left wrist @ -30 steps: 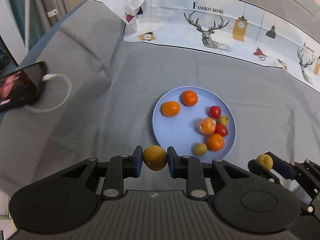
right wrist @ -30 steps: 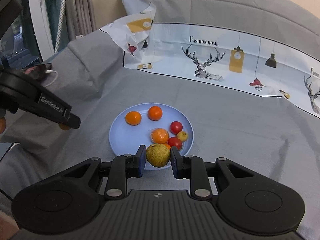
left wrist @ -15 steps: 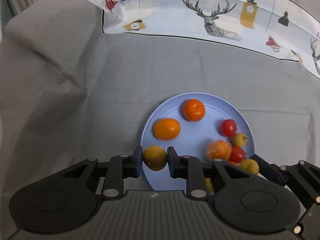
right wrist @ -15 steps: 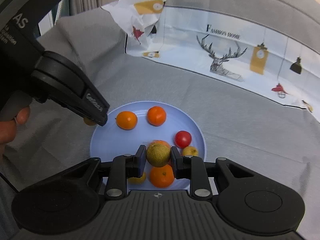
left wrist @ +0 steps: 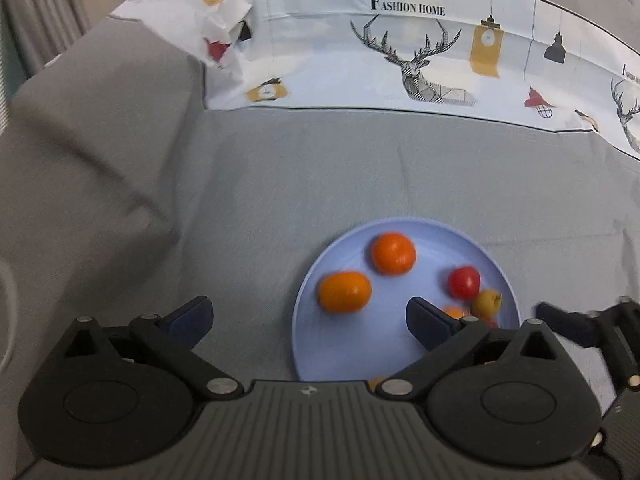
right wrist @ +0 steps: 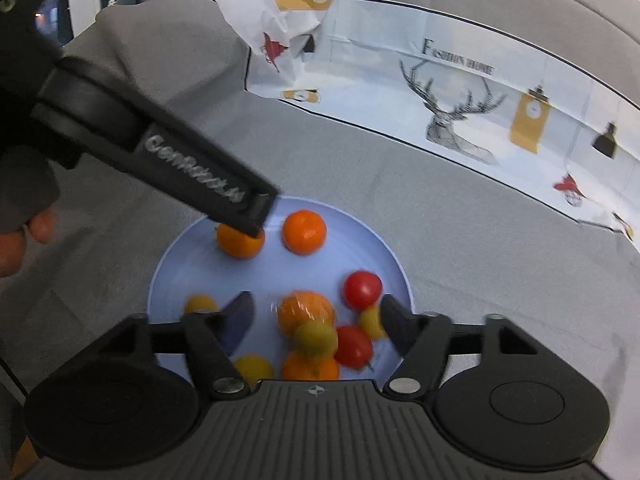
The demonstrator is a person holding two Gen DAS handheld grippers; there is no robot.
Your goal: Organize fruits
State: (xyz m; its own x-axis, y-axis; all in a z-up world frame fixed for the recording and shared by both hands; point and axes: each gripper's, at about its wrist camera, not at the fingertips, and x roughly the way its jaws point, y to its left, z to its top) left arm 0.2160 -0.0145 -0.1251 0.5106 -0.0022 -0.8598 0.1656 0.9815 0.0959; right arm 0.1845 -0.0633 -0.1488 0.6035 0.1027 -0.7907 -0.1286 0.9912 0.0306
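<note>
L wrist view: my left gripper (left wrist: 308,322) has just been opening, jaws now wide, nothing between them. The R pad hangs over the blue plate (left wrist: 320,344); the L pad is over bare grey cloth (left wrist: 240,184). On the plate I see two oranges (left wrist: 394,253) up front, a red tomato (left wrist: 463,282) and a small yellow fruit (left wrist: 487,301) to the right; more fruit is hidden behind my R finger, can't tell which. Right gripper's finger tip pokes in at the far right edge, just beside the plate rim. Printed deer cloth (left wrist: 420,52) lies well beyond the plate. Open room: wide grey cloth to the left and ahead of the plate, only wrinkles there.

R wrist view: right gripper (right wrist: 316,324) has also just been opening, jaws set apart, pads not pressing on anything. A yellow-green fruit (right wrist: 315,338) sits between them, lying against the wrapped orange (right wrist: 306,309) in the pile with a second tomato (right wrist: 354,347). Another yellow fruit (right wrist: 200,304) lies near the plate's left side, one more by the near rim. Left gripper's arm cuts across from upper left; its tip overlaps an orange, blocking that side. A hand (right wrist: 24,236) shows at the left edge. Free space: the plate's middle and the cloth to the right.
</note>
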